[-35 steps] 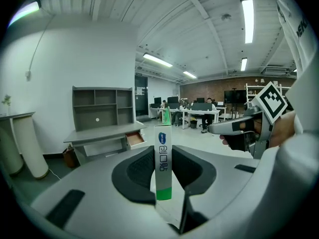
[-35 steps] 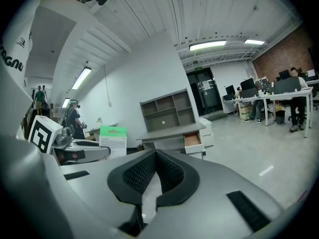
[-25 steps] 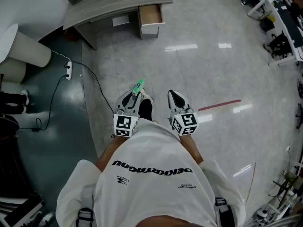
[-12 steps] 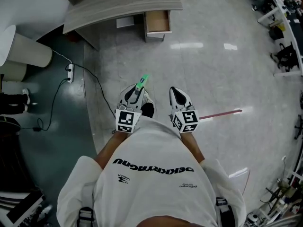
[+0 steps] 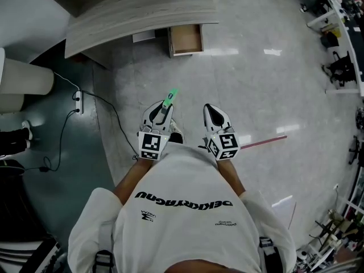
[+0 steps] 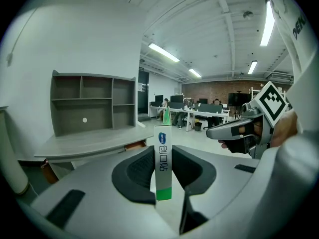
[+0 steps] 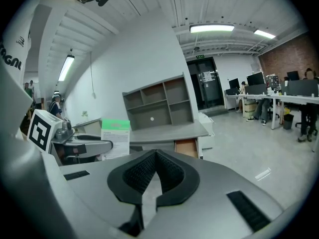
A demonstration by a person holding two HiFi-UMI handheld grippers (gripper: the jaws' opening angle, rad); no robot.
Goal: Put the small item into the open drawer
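The left gripper (image 6: 162, 153) pinches the small box (image 6: 163, 166) by its narrow faces near the green end, and most of the box stands out past the pads. We judge that a jolt on the walk could make it pivot or slip out. The right gripper (image 7: 155, 154) is pressed together on nothing, so it offers no support. The open drawer (image 5: 186, 38) sits well ahead, low under the desk (image 5: 142, 10). Coming in too high could knock the projecting box against the desk edge. Letting go before the jaws are over the drawer would drop it on the floor (image 5: 256, 84). On the box we read a blue oval logo, too small to make out, above the vertical characters 创口贴. The shirt (image 5: 182, 209) carries dark lettering that shows upside down, and we cannot read it surely. The marker cubes (image 5: 149, 147) bear only black-and-white squares.
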